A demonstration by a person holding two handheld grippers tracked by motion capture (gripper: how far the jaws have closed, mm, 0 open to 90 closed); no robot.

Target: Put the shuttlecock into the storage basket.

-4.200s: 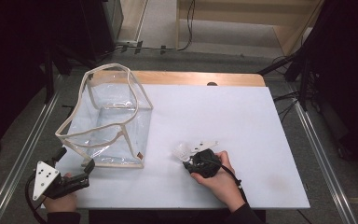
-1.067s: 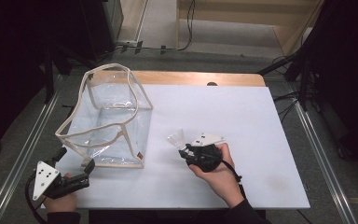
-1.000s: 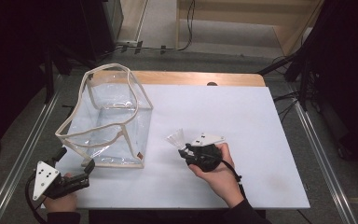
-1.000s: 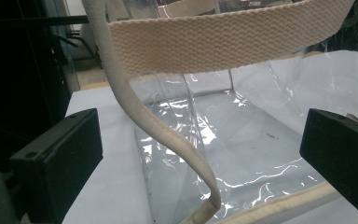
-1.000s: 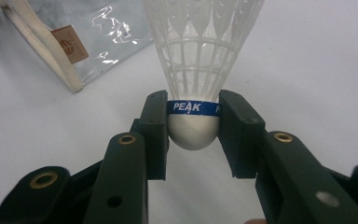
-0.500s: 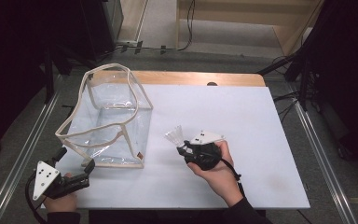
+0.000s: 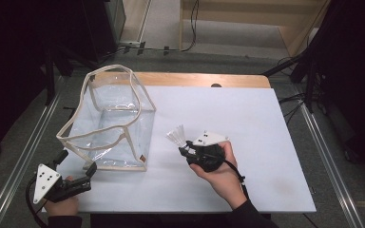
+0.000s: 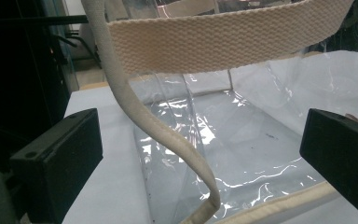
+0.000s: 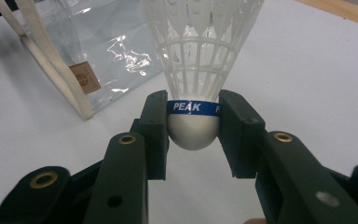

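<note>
The white plastic shuttlecock (image 9: 193, 70) has a blue band reading PEAK around its rounded cork. It sits just beside the clear bag (image 7: 109, 118), skirt toward it.

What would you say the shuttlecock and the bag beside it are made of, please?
The shuttlecock looks like white moulded plastic: its skirt is a ribbed lattice, its rounded base smooth and matte, possibly foam or cork. The bag seems to be clear glossy vinyl, given the reflections and creases, edged with cream woven webbing.

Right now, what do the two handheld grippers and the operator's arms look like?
Both grippers are black, two-jawed, hand-held. The left gripper carries a grey three-cornered plate with dark dots and trails a black cable. The right gripper carries a similar pale plate and trails a black cable; its linkage arms have brass-coloured rivets. Dark sleeves on both forearms.
</note>
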